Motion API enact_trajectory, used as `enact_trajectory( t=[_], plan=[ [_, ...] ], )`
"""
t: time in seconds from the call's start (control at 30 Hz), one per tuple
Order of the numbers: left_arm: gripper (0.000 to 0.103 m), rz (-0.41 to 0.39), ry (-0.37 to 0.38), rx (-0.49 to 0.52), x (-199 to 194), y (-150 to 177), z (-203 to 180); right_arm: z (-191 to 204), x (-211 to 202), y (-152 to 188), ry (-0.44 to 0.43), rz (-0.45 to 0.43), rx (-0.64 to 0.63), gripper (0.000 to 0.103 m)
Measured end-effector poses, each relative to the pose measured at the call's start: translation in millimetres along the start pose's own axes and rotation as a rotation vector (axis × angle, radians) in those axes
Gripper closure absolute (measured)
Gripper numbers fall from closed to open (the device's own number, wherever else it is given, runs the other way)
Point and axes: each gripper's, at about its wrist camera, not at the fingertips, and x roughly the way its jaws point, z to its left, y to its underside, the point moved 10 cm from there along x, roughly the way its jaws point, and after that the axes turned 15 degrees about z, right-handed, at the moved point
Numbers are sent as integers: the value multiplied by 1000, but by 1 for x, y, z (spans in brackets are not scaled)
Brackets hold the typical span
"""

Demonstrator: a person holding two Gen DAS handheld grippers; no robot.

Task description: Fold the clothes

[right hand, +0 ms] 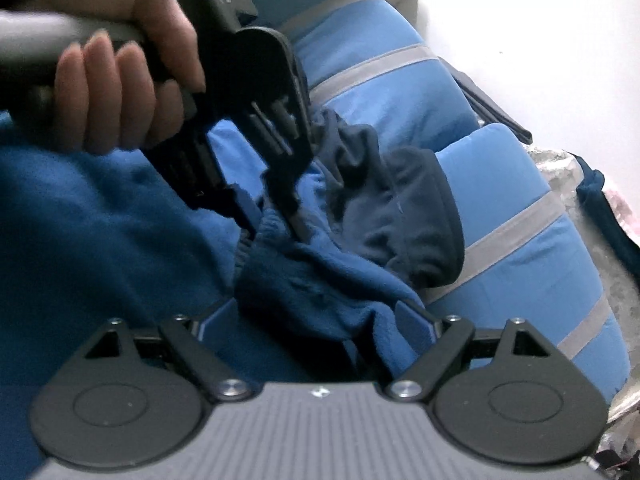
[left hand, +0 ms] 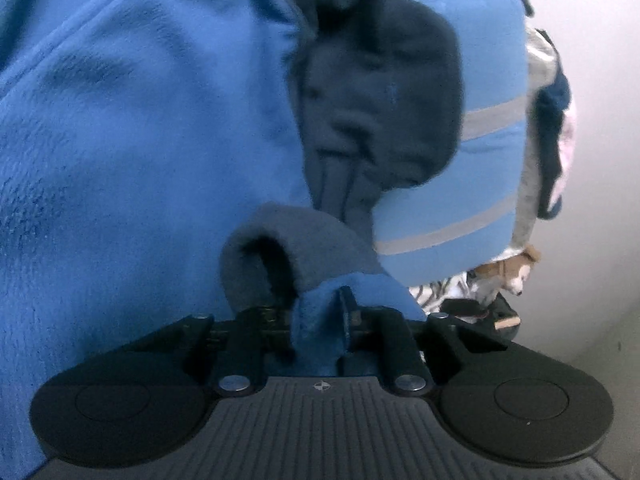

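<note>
Left wrist view: left claw [left hand: 320,320] is clamped on a bunched edge of the blue fleece top [left hand: 132,140], cloth wadded right between the tips, dark cuff [left hand: 280,244] curling just above them. Right wrist view shows the person's hand [right hand: 120,80] gripping the left tool ahead and to the left, w/ the right claw [right hand: 320,328] buried in fleece; linkage arms sit spread, looks apart or loosely around a thick fold, but can't tell for sure, tips hidden.

Top lies mostly left of both claws, draped over a folded striped blanket [right hand: 500,208] further ahead and to the right. Dark hood or lining [left hand: 384,108] sits straight ahead of the left claw.

Risks, my guess: left grip holds only a thin wad, so a hard pull could slip it out; thick fleece may bunch, not crease; dragging could shift the blanket underneath.

Long axis: hard to call, garment too crumpled; seams run roughly away from the left claw, up-left.
</note>
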Motion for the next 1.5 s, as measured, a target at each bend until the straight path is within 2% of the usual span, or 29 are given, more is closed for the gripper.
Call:
enact_trajectory(
  t=[0.03,0.13,0.23,0.33,0.37,0.63,0.8,0.9,1.0,1.03,1.07,1.1,1.13,1.2,1.3,1.4,1.5],
  plan=[
    [87,4,-5,0,0,0,-2,-1,1,1,6,4,1,10],
    [89,13,-132,143,-20,12,-27,-3,0,3,15,3,2,10],
    [89,16,-350,352,-37,26,-48,-1,-4,3,5,-10,-2,8],
    [89,55,-424,363,-33,32,-37,7,-9,0,-34,-36,-26,8],
    [89,83,-425,321,-27,34,-27,12,-10,0,-51,-42,-42,8],
    [88,190,-444,201,-7,52,21,46,-16,0,-148,-71,-170,9],
    [85,191,-398,135,-12,54,24,50,-19,-4,-165,-77,-171,10],
    [76,206,-401,140,-14,59,21,50,-21,-6,-172,-78,-154,12],
    [62,233,-404,143,-15,62,19,51,-23,-10,-190,-84,-146,13],
    [52,239,-409,151,-16,63,18,52,-24,-11,-197,-86,-146,13],
    [34,240,-416,161,-19,63,16,54,-24,-12,-202,-88,-149,14],
    [26,219,-430,183,-24,61,13,55,-25,-13,-207,-90,-153,14],
    [23,198,-444,204,-28,59,9,57,-26,-14,-209,-91,-160,15],
    [23,153,-466,244,-38,55,3,61,-27,-16,-205,-96,-176,18],
    [22,55,-426,270,-58,46,-7,69,-28,-20,-192,-108,-199,26],
    [21,-18,-400,253,-71,36,-8,79,-28,-24,-169,-112,-228,42],
    [21,-63,-376,232,-77,28,-7,90,-29,-25,-158,-117,-280,47]
  ],
)
